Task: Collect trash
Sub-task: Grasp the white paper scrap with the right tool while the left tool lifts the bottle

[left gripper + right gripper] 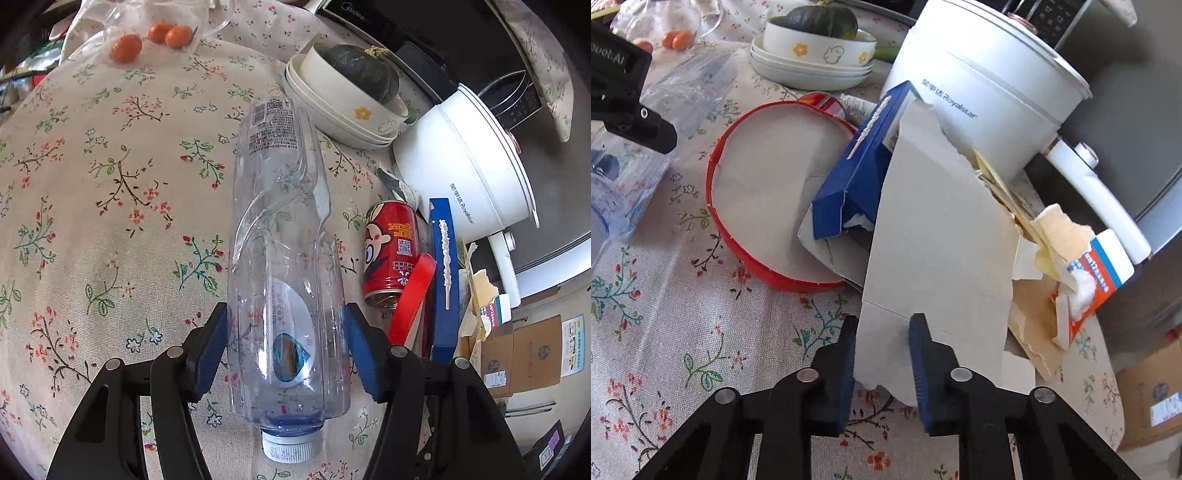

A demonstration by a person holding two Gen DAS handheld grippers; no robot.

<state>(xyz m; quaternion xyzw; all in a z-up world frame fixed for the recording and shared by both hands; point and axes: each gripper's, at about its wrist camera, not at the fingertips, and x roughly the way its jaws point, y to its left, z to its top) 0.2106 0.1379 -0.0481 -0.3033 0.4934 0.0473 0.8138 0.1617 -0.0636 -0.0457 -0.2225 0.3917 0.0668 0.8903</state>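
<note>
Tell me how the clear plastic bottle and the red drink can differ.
The clear plastic bottle is see-through; the red drink can is opaque with a cartoon face. The bottle is far longer than the can. The bottle sits between the left tool pads; the can lies untouched. Both lie on their sides on the floral tablecloth.

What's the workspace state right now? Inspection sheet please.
Surface: floral tablecloth, covered table.
Job's things: clear plastic bottle lying cap toward camera; grey cardboard sheet, torn; red can on its side; round red lid; blue carton; torn paper scraps.
Clutter: white cooker pot; stacked bowls with squash; oranges.
Grippers: left gripper clamps the bottle; right gripper around the cardboard's lower edge.
Cables: nothing seen.
Surroundings: cardboard boxes on floor.
</note>
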